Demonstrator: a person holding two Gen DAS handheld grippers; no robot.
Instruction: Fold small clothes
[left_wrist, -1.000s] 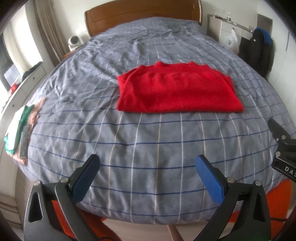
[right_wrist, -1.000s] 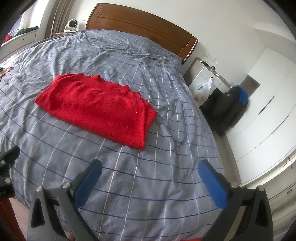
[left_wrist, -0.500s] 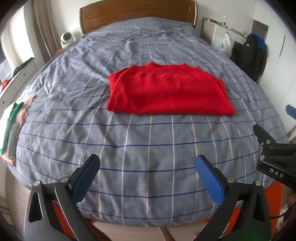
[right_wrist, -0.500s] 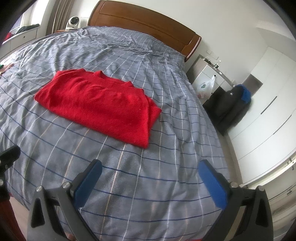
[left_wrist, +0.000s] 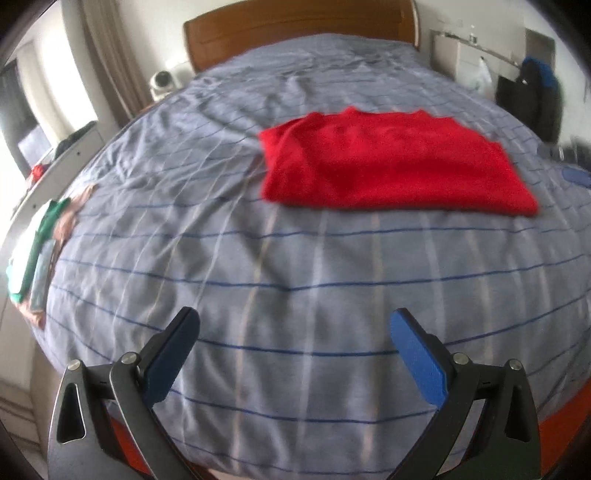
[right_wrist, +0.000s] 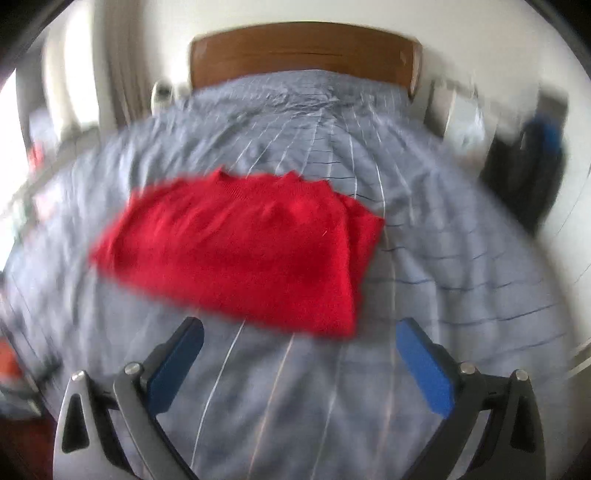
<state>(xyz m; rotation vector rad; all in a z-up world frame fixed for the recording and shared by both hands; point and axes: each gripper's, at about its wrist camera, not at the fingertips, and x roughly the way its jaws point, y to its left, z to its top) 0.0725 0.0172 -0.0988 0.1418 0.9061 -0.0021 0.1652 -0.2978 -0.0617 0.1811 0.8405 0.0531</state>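
Left wrist view: the left tool (left_wrist: 293, 345) hangs over the near edge of the bed (left_wrist: 295, 280), its blue fingers (left_wrist: 417, 356) spread wide with nothing between them. A folded red sweater (left_wrist: 391, 166) lies flat on the striped grey cover, well beyond the tool and a little to the right. A blue pad of the right tool (left_wrist: 575, 176) shows at the right edge, just beside the sweater. A small stack of clothes (left_wrist: 35, 254) sits at the bed's left edge.

Right wrist view, blurred: the right tool (right_wrist: 299, 350) is also wide open and empty, above the cover. The sweater (right_wrist: 243, 251) lies just ahead of its fingertips, apart from them. A wooden headboard (right_wrist: 303, 55) stands behind.
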